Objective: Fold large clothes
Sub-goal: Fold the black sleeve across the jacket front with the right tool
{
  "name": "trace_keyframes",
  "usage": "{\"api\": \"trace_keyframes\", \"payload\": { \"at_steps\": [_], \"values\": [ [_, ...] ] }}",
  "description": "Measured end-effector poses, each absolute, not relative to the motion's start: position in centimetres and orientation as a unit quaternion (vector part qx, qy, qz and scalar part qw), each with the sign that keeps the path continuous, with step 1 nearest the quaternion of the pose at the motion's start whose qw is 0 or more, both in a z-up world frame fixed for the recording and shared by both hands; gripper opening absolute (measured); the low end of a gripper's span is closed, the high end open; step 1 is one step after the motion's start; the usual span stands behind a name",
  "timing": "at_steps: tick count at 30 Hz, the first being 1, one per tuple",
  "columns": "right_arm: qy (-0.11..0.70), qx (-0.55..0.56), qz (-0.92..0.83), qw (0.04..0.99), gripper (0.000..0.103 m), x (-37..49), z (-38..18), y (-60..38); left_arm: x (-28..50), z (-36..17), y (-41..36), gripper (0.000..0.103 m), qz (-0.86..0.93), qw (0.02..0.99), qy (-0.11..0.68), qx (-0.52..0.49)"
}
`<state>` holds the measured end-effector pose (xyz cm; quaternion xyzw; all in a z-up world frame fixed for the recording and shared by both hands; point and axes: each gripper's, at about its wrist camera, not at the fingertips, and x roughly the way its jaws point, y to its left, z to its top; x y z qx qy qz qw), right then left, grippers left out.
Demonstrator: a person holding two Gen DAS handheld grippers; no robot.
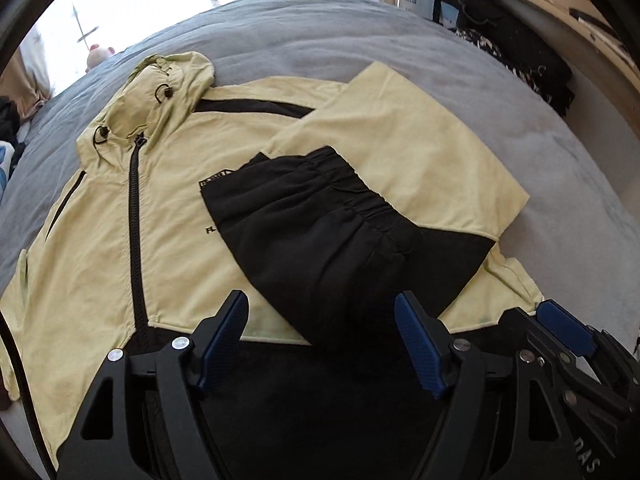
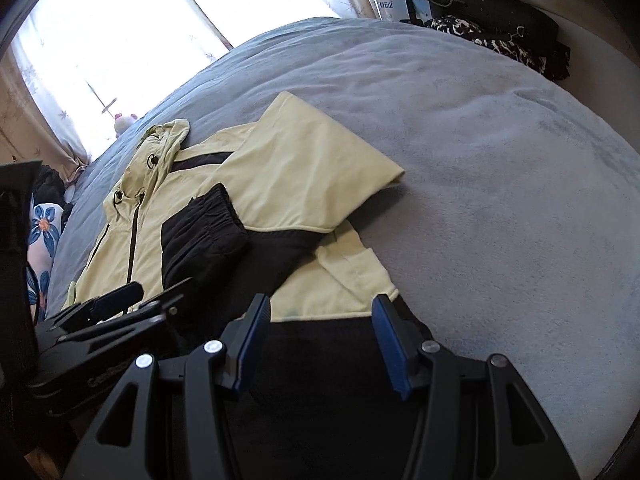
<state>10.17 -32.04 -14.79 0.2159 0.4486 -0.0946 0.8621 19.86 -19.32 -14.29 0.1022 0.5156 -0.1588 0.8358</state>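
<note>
Folding so far: we have the pale green jacket (image 1: 168, 216) lying front-up and zipped on the grey bed (image 1: 540, 184), with one sleeve already brought across the chest.
Folded sleeve: the sleeve (image 1: 400, 148) is doubled over so that its black cuff (image 1: 320, 216) rests on the front panel, just covering part of the chest print.
Hood: the hood (image 1: 160, 92) lies flat at the far end, not yet tucked in.
Other side: in the left wrist view the opposite side of the jacket spreads out towards the edge of the picture; we cannot see its sleeve, so we judge that side not yet folded.
Hem: the black hem band (image 2: 320, 340) lies nearest us, under both tools, flat and unfolded.
Left claw: our left claw (image 1: 320, 340) hangs over the hem and the end of the black sleeve panel, jaws wide apart, nothing between the pads.
Right claw: our right claw (image 2: 318, 340) hovers over the hem corner next to it, jaws apart and empty; both point steeply down at the cloth.
Progress: we reckon roughly a third done, with one sleeve in.
Left to do: the second sleeve or side, then the hem up towards the hood, and the hood itself.
Surroundings: a bright curtained window (image 2: 120, 40) stands behind the bed.
</note>
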Motion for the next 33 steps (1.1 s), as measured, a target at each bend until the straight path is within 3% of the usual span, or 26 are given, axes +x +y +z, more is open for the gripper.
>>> {"api": "trace_keyframes", "payload": {
  "at_steps": [5,6,7,9,12,20,21,22,24,33],
  "values": [
    [0.451,0.216,-0.095,0.860,0.053,10.0,-15.0,-32.0,20.1,-15.8,-20.7,0.074,-0.135,0.831,0.520,0.146],
    [0.452,0.216,-0.095,0.860,0.053,10.0,-15.0,-31.9,20.1,-15.9,-20.7,0.066,-0.132,0.833,0.515,0.151],
    [0.452,0.216,-0.095,0.860,0.053,10.0,-15.1,-31.9,20.1,-15.9,-20.7,0.044,-0.134,0.835,0.510,0.155],
    [0.451,0.217,-0.095,0.861,0.053,9.9,-15.1,-31.9,20.3,-15.6,-20.5,0.013,-0.144,0.837,0.506,0.154],
    [0.450,0.216,-0.095,0.861,0.053,9.8,-15.0,-32.0,20.8,-13.3,-19.0,0.008,-0.147,0.860,0.471,0.132],
    [0.445,0.201,-0.088,0.868,0.053,10.1,-14.4,-31.2,22.6,-5.6,-8.7,0.011,-0.069,0.931,0.355,0.043],
    [0.445,0.199,-0.085,0.869,0.053,10.2,-14.4,-30.9,23.1,-5.8,-6.7,0.016,-0.052,0.932,0.359,0.020],
    [0.446,0.196,-0.082,0.869,0.053,10.2,-14.3,-30.6,23.6,-6.4,-4.6,0.031,-0.034,0.928,0.371,-0.005],
    [0.448,0.189,-0.074,0.871,0.053,10.4,-14.3,-30.0,24.2,-8.1,-0.9,0.048,-0.016,0.913,0.403,-0.057],
    [0.450,0.166,-0.049,0.876,0.053,11.9,-13.7,-27.8,24.2,-13.9,9.0,0.053,-0.022,0.861,0.461,-0.215]
  ]
}}
